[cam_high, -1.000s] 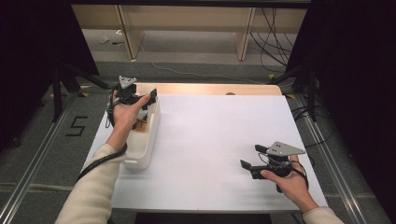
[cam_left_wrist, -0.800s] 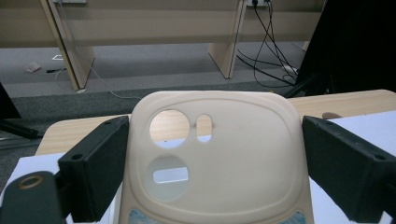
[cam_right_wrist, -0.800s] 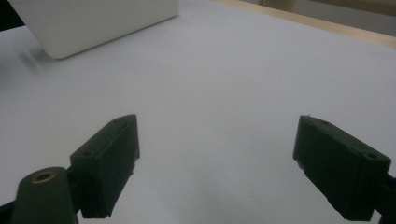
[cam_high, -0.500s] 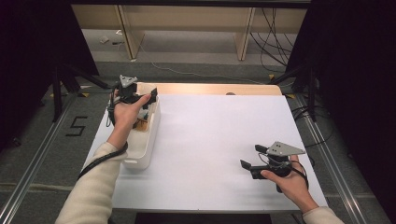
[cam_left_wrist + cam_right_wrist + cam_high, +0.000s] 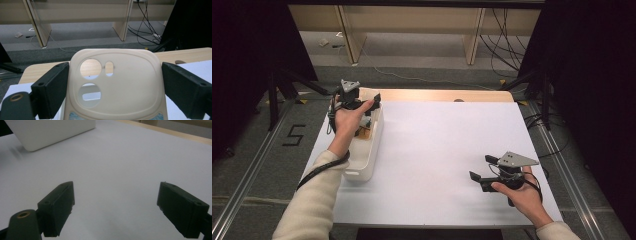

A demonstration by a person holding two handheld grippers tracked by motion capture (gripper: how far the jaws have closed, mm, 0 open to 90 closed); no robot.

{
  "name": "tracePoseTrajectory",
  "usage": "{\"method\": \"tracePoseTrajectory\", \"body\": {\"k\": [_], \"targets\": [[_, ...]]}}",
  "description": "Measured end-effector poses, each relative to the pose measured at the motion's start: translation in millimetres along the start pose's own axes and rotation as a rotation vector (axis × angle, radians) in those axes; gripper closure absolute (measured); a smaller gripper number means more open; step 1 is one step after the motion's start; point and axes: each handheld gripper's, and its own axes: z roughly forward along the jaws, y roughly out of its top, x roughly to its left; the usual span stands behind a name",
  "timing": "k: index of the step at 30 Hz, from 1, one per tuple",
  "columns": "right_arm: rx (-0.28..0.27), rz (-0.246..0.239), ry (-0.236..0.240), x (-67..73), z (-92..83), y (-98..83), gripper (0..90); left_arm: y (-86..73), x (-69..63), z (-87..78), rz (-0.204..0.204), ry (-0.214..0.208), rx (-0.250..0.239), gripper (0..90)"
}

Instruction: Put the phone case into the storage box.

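A cream plastic case (image 5: 113, 85), flat with round and slotted cut-outs, stands between the spread jaws of the left gripper (image 5: 113, 92); its left edge sits just beside or against the left jaw, while the right jaw stands apart from it, so whether it is pinched cannot be told. In the high view the left gripper (image 5: 357, 106) is over the far end of the white bin (image 5: 364, 150), which lies along the left edge of the bench (image 5: 437, 150). The right gripper (image 5: 479, 170), jaws spread wide with nothing between them, is low over the bench near its near right corner.
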Motion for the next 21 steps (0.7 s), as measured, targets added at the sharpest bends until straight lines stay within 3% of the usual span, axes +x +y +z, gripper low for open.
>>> {"method": "tracePoseTrajectory", "body": {"k": [21], "targets": [[0.001,-0.002,0.000,-0.1,-0.2,-0.1,15.3,2.5,2.0,7.1,-0.005,0.006,0.010,10.5]]}}
